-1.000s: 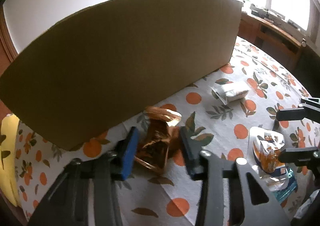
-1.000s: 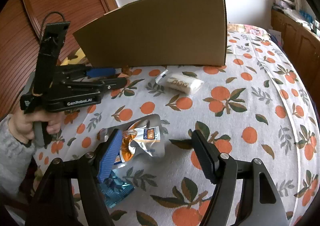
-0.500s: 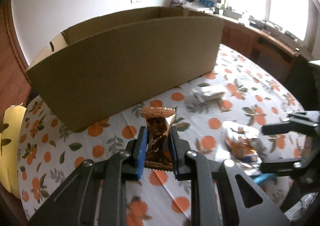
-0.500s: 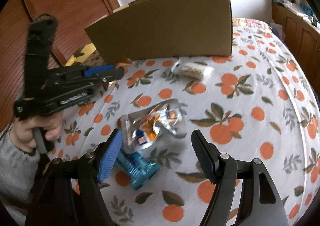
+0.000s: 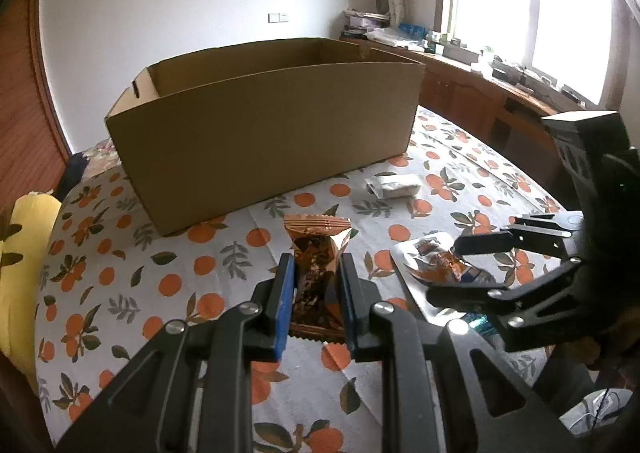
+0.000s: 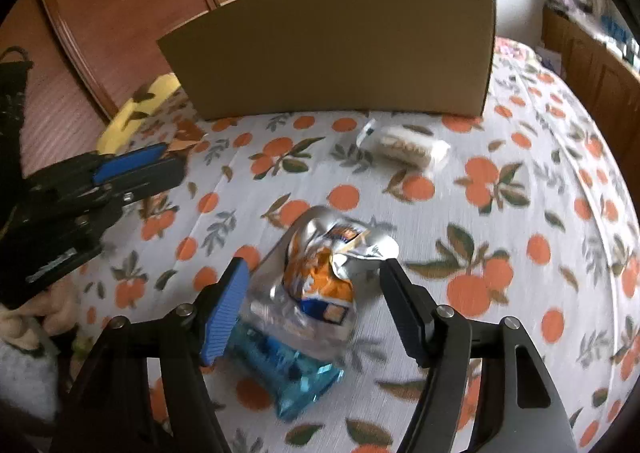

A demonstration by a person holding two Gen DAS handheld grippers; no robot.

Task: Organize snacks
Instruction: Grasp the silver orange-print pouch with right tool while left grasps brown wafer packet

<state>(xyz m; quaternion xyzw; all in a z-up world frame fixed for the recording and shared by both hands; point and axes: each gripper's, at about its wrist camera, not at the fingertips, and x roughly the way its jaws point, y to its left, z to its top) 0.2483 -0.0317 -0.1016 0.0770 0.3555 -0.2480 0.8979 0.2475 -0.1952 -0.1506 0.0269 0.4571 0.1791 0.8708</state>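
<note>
Currently, in the left wrist view, the left gripper (image 5: 315, 277) is seen clamped on a brown packet (image 5: 317, 261), which is held upright between the blue pads (image 5: 285, 301) and lifted off the tablecloth (image 5: 160, 273). An open cardboard box (image 5: 264, 133) is set at 12 o'clock from the packet, well apart from it. A white packet (image 5: 396, 187) is laid on the cloth at 1 o'clock, near the box's front wall. At 3 o'clock the right gripper (image 5: 476, 265) is seen from the side, with its fingers spread above and below a silver-orange bag (image 5: 436, 265).

Meanwhile, in the right wrist view, the right gripper (image 6: 314, 293) is shown with its jaws wide apart, and the silver-orange bag (image 6: 320, 277) is placed between them; whether the pads touch it cannot be told. A blue packet (image 6: 288, 373) is partly covered by the bag, at 7 o'clock from it. The white packet (image 6: 404, 147) is seen at 1 o'clock, just before the box (image 6: 340, 45). The left gripper (image 6: 132, 169) is found at 9 o'clock, blurred.
</note>
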